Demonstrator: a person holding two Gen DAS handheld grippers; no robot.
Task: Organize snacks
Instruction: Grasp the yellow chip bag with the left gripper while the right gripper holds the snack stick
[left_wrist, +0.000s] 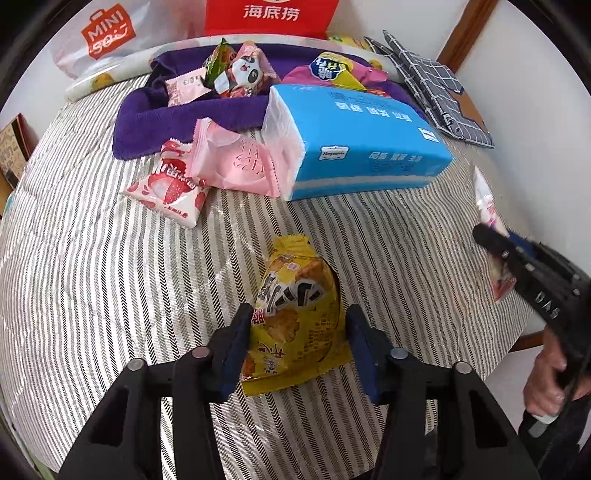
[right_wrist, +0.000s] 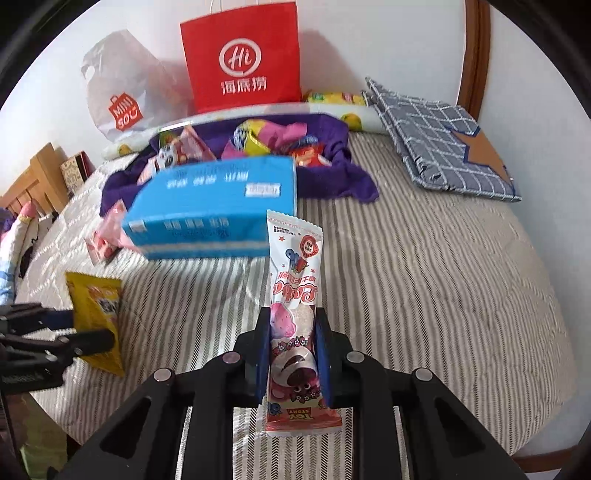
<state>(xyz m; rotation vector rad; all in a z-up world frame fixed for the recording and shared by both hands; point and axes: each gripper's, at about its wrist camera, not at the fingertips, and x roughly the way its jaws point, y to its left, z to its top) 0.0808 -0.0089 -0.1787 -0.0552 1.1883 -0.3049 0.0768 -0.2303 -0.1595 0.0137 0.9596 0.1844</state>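
Observation:
A yellow snack packet (left_wrist: 295, 291) sits between the fingers of my left gripper (left_wrist: 299, 328), whose blue pads press on its two sides just above the striped bed cover (left_wrist: 92, 277). From the right wrist view the same yellow packet (right_wrist: 98, 295) stands upright in the left gripper (right_wrist: 86, 328). My right gripper (right_wrist: 291, 332) is shut on a long pink-and-white bear snack bar (right_wrist: 295, 277) that sticks up past the fingertips. The left wrist view has that right gripper (left_wrist: 491, 236) at the right edge, a hand behind it.
A blue tissue pack (left_wrist: 362, 140) lies mid-bed. Behind it a purple towel (left_wrist: 177, 118) holds several snack packets. A pink packet (left_wrist: 236, 162) and a strawberry packet (left_wrist: 170, 188) lie beside it. A red paper bag (right_wrist: 243, 59), a white shopping bag (right_wrist: 122, 85) and folded checked fabric (right_wrist: 436, 147) stand at the back.

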